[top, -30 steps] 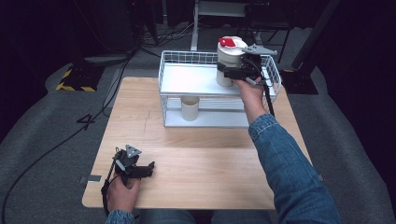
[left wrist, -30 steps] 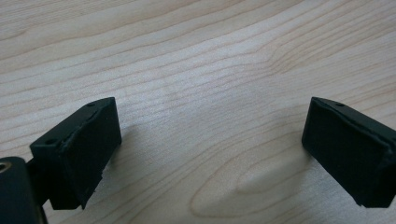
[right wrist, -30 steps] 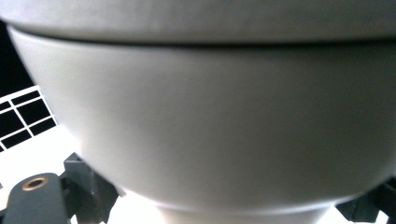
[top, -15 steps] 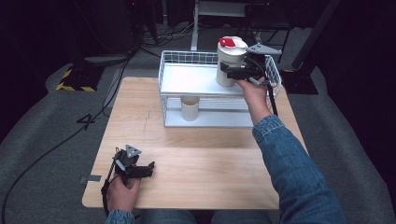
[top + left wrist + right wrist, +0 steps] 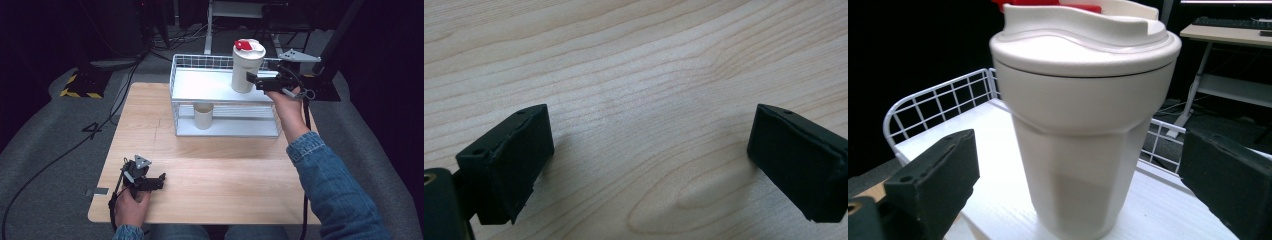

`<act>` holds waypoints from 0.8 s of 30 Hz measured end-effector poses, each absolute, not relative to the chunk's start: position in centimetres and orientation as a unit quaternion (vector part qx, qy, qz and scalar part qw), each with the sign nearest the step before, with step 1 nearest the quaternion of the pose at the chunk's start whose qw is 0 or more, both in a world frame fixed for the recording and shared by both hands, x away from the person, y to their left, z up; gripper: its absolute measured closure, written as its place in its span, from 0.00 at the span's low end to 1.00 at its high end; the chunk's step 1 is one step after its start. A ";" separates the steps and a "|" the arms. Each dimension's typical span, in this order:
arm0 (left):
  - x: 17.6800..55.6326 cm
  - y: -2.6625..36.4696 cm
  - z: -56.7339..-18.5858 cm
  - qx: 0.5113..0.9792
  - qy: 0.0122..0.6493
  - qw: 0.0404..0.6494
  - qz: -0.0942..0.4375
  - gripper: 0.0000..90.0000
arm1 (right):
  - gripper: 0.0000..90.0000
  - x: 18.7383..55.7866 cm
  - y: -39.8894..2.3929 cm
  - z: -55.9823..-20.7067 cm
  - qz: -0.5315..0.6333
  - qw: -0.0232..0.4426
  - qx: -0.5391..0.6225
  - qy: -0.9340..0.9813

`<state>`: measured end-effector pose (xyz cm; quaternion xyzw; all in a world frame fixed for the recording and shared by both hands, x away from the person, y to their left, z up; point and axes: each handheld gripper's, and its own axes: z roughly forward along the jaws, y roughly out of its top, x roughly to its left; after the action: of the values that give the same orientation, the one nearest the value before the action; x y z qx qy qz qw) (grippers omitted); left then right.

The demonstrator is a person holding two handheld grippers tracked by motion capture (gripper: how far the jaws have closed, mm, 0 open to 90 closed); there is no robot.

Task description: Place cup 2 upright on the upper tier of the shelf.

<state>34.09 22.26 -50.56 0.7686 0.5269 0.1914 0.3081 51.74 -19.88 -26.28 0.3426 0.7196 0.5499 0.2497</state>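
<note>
On the top shelf of the white wire rack [image 5: 186, 67], toward its right end, the cream lidded cup [image 5: 246, 66] stands upright. Just beside it the right gripper [image 5: 253, 80] has just been opening, its jaws now apart and clear of the cup's sides. A smaller cup [image 5: 203, 115] sits on the lower shelf. Near the table's [image 5: 225, 170] front-left edge, the left gripper [image 5: 159, 180] rests open over bare wood.

I see the cream lidded cup [image 5: 246, 67] with its red tab standing upright on the wire rack's [image 5: 225, 85] top shelf, right end.
</note>
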 end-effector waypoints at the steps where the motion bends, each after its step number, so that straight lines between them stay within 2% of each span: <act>1: 34.1 22.2 -50.6 0.768 0.527 0.309 0.191 0.06 | 0.04 51.0 -20.4 -26.1 0.552 0.248 0.335 0.722; 8: 34.0 22.2 -50.5 0.769 0.527 0.308 0.189 0.06 | 0.04 49.0 -21.6 -26.4 0.559 0.236 0.319 0.728; 24: 34.2 22.2 -50.6 0.769 0.527 0.308 0.190 0.05 | 0.05 43.8 -25.9 -28.2 0.523 0.245 0.302 0.759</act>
<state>34.18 22.20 -50.55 0.7693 0.5267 0.1901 0.3078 43.77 -25.91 -28.18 0.3022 0.7587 0.5227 0.2445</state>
